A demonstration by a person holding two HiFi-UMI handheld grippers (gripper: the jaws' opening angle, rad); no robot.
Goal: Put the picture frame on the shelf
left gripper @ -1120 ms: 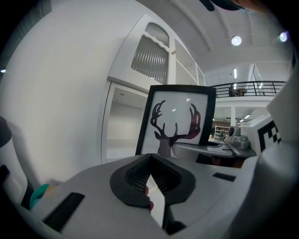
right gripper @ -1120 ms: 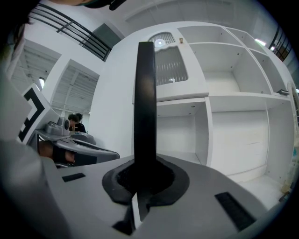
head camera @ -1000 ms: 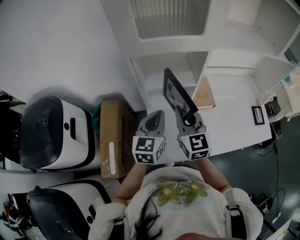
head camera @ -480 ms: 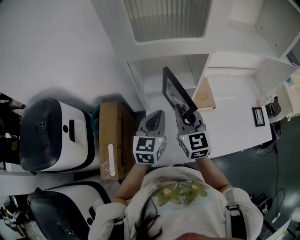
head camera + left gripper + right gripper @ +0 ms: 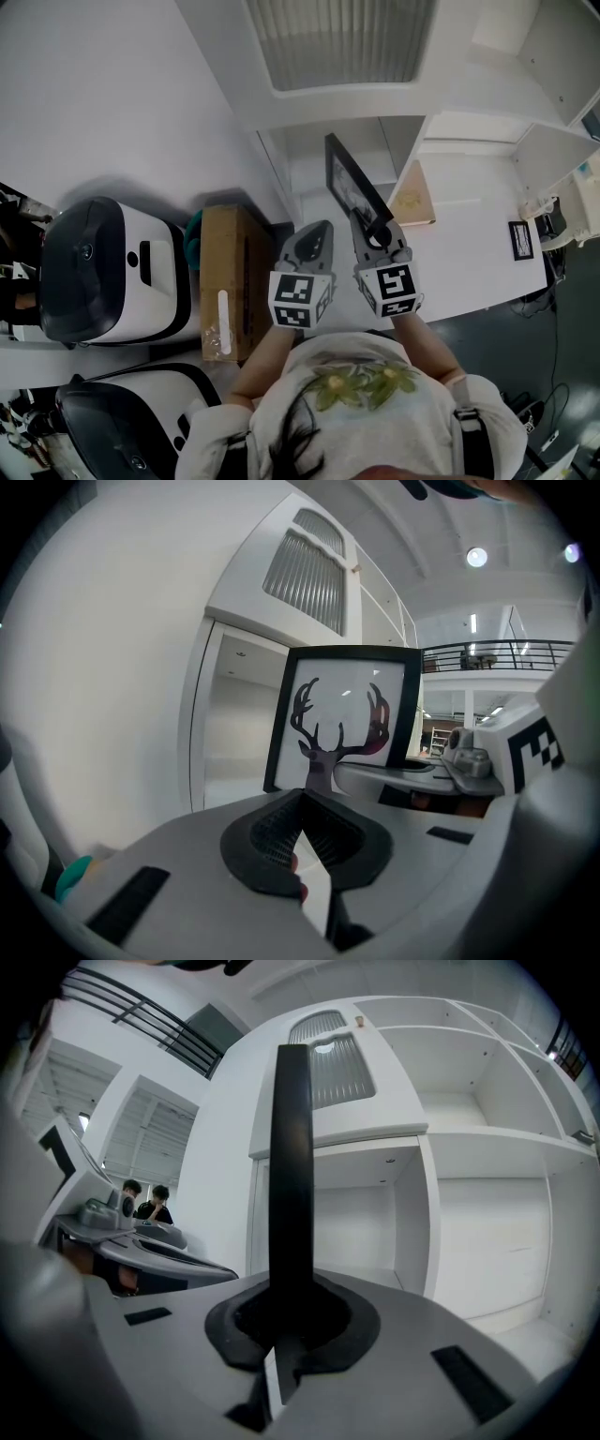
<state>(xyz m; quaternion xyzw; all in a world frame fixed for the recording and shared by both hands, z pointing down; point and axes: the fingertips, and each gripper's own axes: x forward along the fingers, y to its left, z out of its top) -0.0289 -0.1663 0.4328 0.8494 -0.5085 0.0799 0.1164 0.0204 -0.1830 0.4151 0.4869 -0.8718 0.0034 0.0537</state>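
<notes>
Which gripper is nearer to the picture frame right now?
Right. The right gripper is shut on the edge of the picture frame, holding it upright. The left gripper sits just to its left, apart from the frame, holding nothing.

The picture frame (image 5: 352,183) has its bottom edge buried in the right gripper (image 5: 375,228); well off to that gripper's right, a small dark frame (image 5: 521,240) is too tiny to make out.

Right gripper (image 5: 376,229) grips black picture frame (image 5: 348,178) at its near edge; white shelf (image 5: 323,150) just beyond. Left gripper (image 5: 317,234) close alongside. Cardboard box (image 5: 225,281) left of both.
</notes>
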